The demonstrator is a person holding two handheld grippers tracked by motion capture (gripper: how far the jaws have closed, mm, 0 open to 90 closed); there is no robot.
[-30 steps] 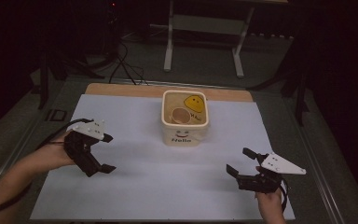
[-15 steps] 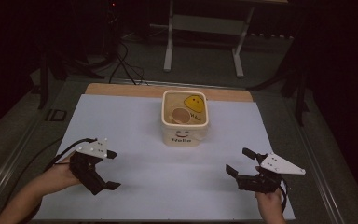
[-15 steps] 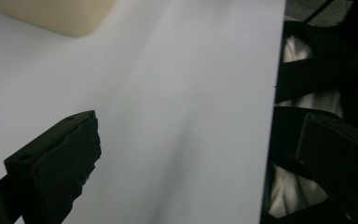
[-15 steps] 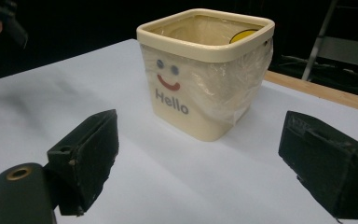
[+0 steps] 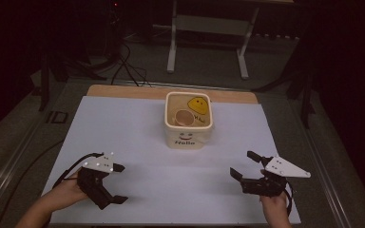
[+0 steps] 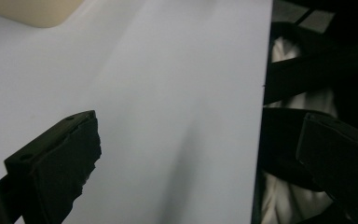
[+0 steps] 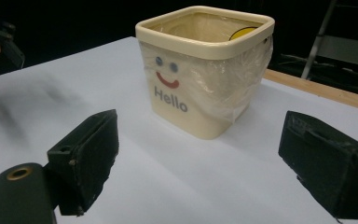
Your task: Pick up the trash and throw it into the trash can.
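Both grippers are just hanging over the white sheet [image 5: 138, 137], jaws spread wide: left gripper [image 5: 115, 184] near the front corner, right gripper [image 5: 245, 164] facing the cream tub [image 5: 188, 135].

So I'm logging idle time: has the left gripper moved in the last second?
Yes. The left gripper has drawn back toward the person and the near edge of the white sheet, farther from the cream bin.

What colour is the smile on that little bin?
Red, on the cream bin; clearest in the right gripper view.
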